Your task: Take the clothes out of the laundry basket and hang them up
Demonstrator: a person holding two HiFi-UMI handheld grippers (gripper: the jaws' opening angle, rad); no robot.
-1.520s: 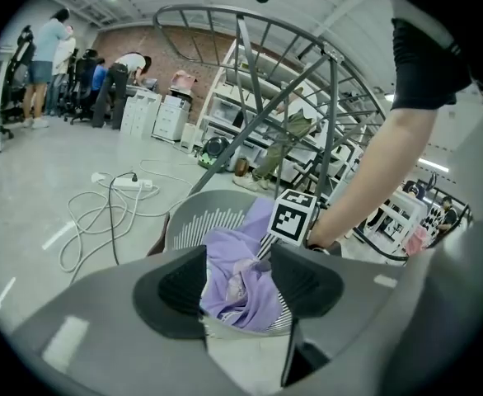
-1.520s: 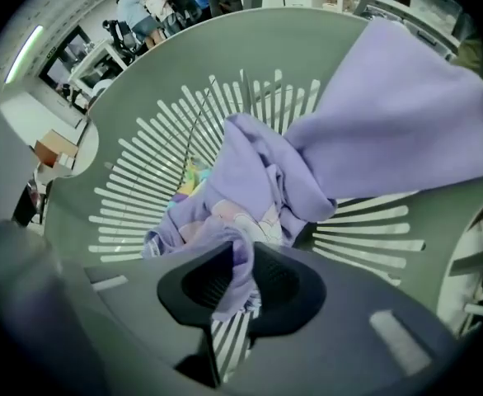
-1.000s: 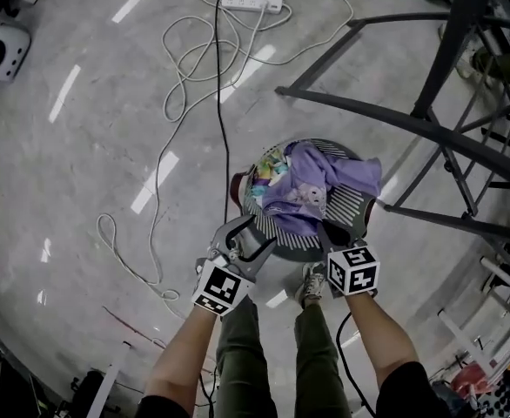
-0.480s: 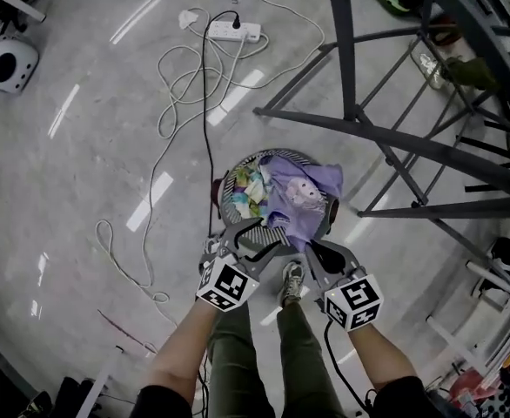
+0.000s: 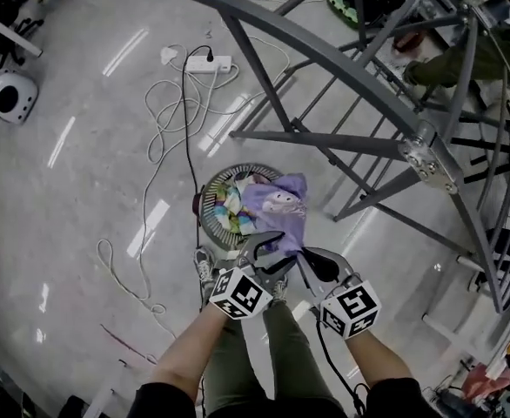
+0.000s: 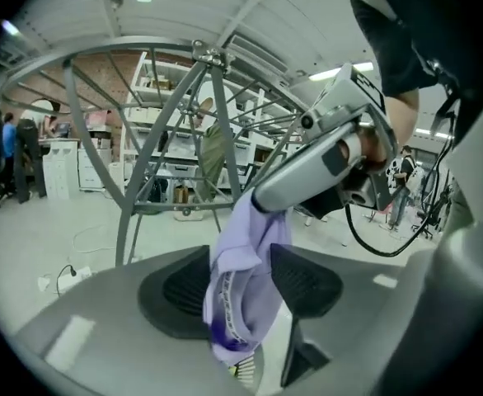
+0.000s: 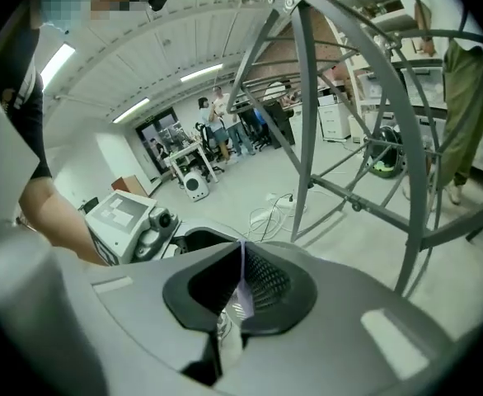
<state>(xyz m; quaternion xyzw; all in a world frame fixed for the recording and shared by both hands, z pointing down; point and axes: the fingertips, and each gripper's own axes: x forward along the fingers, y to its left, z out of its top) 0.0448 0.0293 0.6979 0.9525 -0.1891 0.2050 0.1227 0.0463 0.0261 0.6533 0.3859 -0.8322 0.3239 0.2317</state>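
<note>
Head view: left gripper (image 5: 274, 249) and right gripper (image 5: 304, 256) are both held side by side, right above the round slatted laundry basket (image 5: 206, 207) on the shiny grey concrete floor (image 5: 81, 190).
Right gripper: jaws pressed together on a thin fold of the lavender printed garment (image 5: 277, 209); the right gripper view shows the pinch nice and clear.
Left gripper: jaws spread wide, and the garment just hangs loose between the pads, not squeezed.
Garment: dangles from the right gripper, lower end over the basket's right side; can't tell if it's fully clear of the basket.
Basket contents: more pale multicoloured clothes (image 5: 229, 214) bunched up inside.
Drying rack: big dark grey metal tube frame (image 5: 325, 59) arching across the top and right, just beyond the basket.
Floor clutter: white power strip (image 5: 213, 63) plus looping white cables (image 5: 164, 111), over to the left of the rack.
</note>
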